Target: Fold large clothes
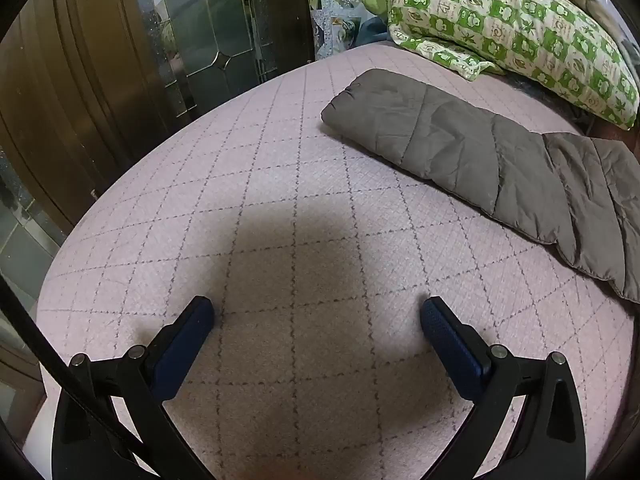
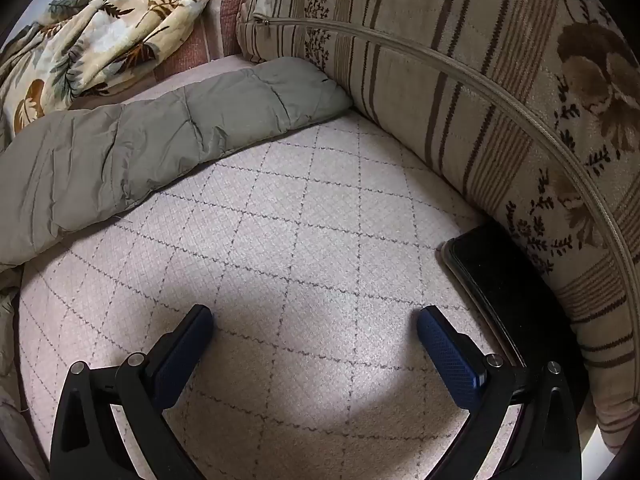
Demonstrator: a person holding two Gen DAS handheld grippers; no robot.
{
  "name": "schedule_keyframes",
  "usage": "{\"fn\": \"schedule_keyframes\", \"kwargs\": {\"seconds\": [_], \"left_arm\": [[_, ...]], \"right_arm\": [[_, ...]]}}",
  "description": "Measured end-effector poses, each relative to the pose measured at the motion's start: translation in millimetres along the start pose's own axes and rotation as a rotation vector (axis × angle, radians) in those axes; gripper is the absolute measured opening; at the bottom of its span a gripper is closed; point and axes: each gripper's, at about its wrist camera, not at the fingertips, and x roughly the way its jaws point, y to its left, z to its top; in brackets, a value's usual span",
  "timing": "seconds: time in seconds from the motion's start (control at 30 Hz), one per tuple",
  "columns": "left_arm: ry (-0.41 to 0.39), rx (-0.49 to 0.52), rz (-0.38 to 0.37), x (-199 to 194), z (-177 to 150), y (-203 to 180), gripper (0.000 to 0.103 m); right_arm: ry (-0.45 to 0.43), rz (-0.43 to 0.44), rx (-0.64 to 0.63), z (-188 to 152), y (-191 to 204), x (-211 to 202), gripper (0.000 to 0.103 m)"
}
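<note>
A grey-brown quilted puffer coat (image 1: 480, 152) lies folded into a long band on the pink quilted bed cover (image 1: 280, 200). In the right wrist view the same coat (image 2: 160, 128) stretches from the left edge to the striped cushion. My left gripper (image 1: 316, 312) is open and empty, hovering over bare bed cover, well short of the coat. My right gripper (image 2: 314, 320) is open and empty too, above the bed cover (image 2: 320, 220), with the coat ahead and to the left.
A green checked pillow (image 1: 512, 28) lies behind the coat. A wooden wardrobe with glass panels (image 1: 120, 60) stands beyond the bed's left edge. A large striped floral cushion (image 2: 500, 100) borders the right. A black phone (image 2: 500, 280) lies beside it. A leaf-print blanket (image 2: 100, 28) is heaped at the back left.
</note>
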Motion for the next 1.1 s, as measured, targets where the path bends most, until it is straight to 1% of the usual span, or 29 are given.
{"fn": "schedule_keyframes", "kwargs": {"seconds": [0.13, 0.23, 0.33, 0.4, 0.43, 0.5, 0.53, 0.6, 0.67, 0.7, 0.73, 0.8, 0.87, 0.93, 0.97, 1.0, 1.03, 1.1], "left_arm": [[0.003, -0.008, -0.010, 0, 1, 2, 0.103], [0.011, -0.009, -0.004, 0, -2, 2, 0.103], [0.013, -0.002, -0.010, -9, -12, 2, 0.103], [0.015, -0.007, -0.019, -21, -25, 1, 0.103], [0.029, -0.015, -0.031, -26, -29, 3, 0.103], [0.057, -0.043, -0.048, -39, -36, 4, 0.103], [0.044, -0.071, -0.075, -54, -41, 7, 0.103], [-0.019, -0.100, -0.098, -87, -52, 9, 0.103], [-0.156, -0.097, -0.127, -140, -71, 9, 0.103], [-0.222, -0.076, -0.138, -167, -84, 5, 0.103], [-0.257, -0.054, -0.148, -185, -93, 1, 0.103], [-0.339, 0.007, -0.201, -235, -118, -15, 0.103], [-0.366, 0.069, -0.261, -269, -136, -33, 0.103], [-0.375, 0.160, -0.351, -313, -161, -58, 0.103], [-0.380, 0.193, -0.395, -330, -174, -68, 0.103], [-0.381, 0.222, -0.421, -343, -186, -78, 0.103], [-0.382, 0.255, -0.445, -363, -205, -90, 0.103], [-0.386, 0.280, -0.463, -380, -221, -103, 0.103]], "right_arm": [[0.004, -0.013, -0.004, 1, 1, 1, 0.103], [0.007, -0.023, 0.028, 0, 1, 2, 0.103], [0.018, 0.028, 0.045, -16, 2, -8, 0.103], [-0.017, 0.076, 0.017, -36, 6, -25, 0.103], [-0.025, 0.093, 0.014, -45, 6, -33, 0.103], [-0.047, 0.137, 0.038, -64, 4, -50, 0.103], [-0.050, 0.159, 0.060, -71, 1, -58, 0.103], [-0.047, 0.176, 0.093, -87, -2, -79, 0.102], [-0.096, 0.180, 0.093, -96, -2, -108, 0.101], [-0.147, 0.182, 0.073, -98, 0, -133, 0.101], [-0.188, 0.180, 0.054, -100, 2, -153, 0.101], [-0.299, 0.202, 0.003, -101, 10, -206, 0.101], [-0.370, 0.242, -0.042, -104, 19, -251, 0.101], [-0.424, 0.298, -0.074, -120, 36, -292, 0.102], [-0.434, 0.334, -0.080, -133, 47, -307, 0.102], [-0.432, 0.353, -0.089, -142, 55, -316, 0.102], [-0.429, 0.381, -0.103, -159, 68, -328, 0.102], [-0.423, 0.448, -0.115, -186, 86, -339, 0.102]]}}
